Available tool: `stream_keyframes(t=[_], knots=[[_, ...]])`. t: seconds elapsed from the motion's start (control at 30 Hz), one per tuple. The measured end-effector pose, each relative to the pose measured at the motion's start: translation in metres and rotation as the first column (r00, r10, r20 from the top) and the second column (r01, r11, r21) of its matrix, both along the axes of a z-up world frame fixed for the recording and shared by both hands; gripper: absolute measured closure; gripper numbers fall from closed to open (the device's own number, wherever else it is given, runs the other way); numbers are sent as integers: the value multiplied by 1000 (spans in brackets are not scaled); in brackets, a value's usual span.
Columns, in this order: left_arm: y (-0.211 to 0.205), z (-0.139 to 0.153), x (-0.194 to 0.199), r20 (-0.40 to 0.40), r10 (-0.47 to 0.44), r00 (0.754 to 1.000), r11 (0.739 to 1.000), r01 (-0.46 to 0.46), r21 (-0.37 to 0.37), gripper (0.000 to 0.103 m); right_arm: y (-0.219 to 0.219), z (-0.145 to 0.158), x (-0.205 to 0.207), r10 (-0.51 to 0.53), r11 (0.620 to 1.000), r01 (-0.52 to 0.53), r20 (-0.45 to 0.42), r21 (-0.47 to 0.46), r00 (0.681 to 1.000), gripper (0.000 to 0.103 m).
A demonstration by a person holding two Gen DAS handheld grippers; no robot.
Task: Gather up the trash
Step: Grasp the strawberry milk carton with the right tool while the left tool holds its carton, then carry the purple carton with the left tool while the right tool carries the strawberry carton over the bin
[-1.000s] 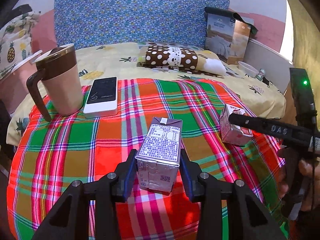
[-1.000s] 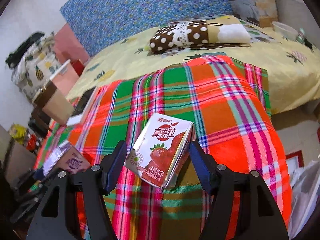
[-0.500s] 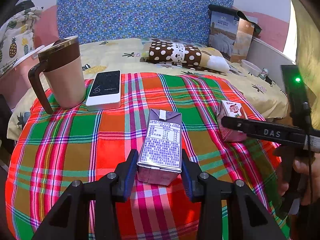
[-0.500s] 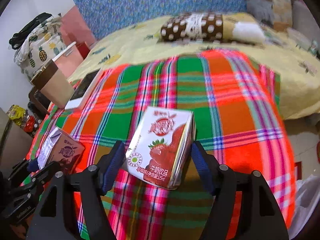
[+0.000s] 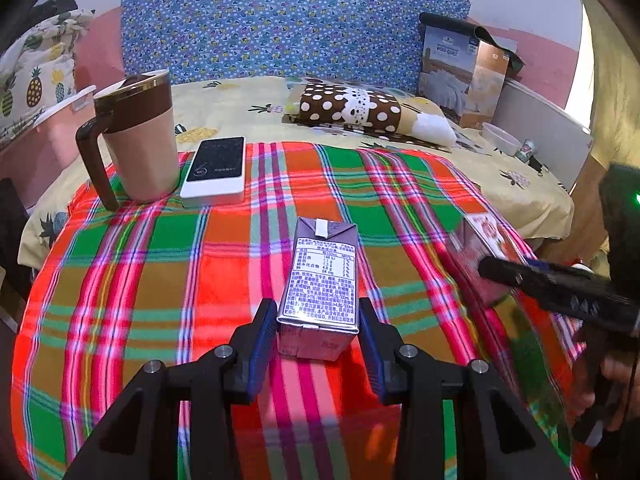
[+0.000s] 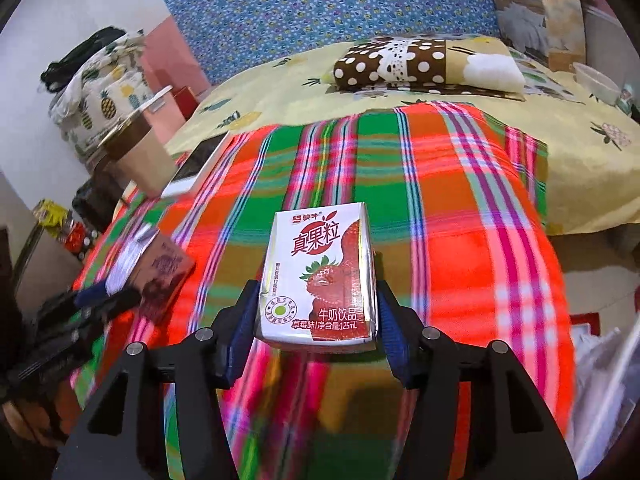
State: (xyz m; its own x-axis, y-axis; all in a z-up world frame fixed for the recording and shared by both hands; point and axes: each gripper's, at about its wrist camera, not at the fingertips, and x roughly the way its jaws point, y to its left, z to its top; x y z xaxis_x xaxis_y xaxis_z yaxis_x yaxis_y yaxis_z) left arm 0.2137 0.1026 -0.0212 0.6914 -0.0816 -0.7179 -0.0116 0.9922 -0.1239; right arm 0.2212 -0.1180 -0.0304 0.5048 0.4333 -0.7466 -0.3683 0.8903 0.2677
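Observation:
A purple drink carton [image 5: 322, 280] lies lengthways on the plaid cloth [image 5: 140, 280], label side up. My left gripper [image 5: 316, 320] is shut on it, a blue pad pressed on each side. A white and red strawberry milk carton [image 6: 320, 272] sits square between the pads of my right gripper [image 6: 317, 304], whose jaws are closing and touch both its sides. The left wrist view shows the right gripper [image 5: 560, 288] at the far right, around the strawberry carton [image 5: 480, 248]. From the right wrist view, the left gripper [image 6: 92, 308] holds the purple carton [image 6: 160, 268] at the lower left.
A tan and brown mug [image 5: 136, 140] and a white and black power bank [image 5: 216, 170] stand at the cloth's far left. Behind are a bed with a polka-dot pillow [image 5: 360, 108] and a cardboard box [image 5: 464, 76]. A white plastic bag [image 6: 600, 380] shows at the lower right.
The right jaws narrowed onto the strawberry carton, which turned from slanted to square between the pads. The right gripper shifted across the cloth. The left gripper kept its hold on the purple carton.

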Motion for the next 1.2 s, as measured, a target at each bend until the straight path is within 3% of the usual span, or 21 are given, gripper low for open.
stream_keyframes(t=[0.17,0.67,0.97,1.2], knots=[[-16,-2,-21,-9,-17,1000,1000,17,-21,62,-13,-4,-33,15,1000,-16,-15,-25,1000,46],[-57,-5,-86,-27,-48,998,995,46,-87,62,-38,-6,-77,12,998,-11,14,-56,1000,45],[-71,-8,-79,-45,-70,997,997,69,-26,62,-31,-5,-80,5,992,3,64,-123,998,45],[-75,-14,-71,-50,-69,996,997,68,-30,63,-37,-2,-87,7,995,1,81,-99,997,47]])
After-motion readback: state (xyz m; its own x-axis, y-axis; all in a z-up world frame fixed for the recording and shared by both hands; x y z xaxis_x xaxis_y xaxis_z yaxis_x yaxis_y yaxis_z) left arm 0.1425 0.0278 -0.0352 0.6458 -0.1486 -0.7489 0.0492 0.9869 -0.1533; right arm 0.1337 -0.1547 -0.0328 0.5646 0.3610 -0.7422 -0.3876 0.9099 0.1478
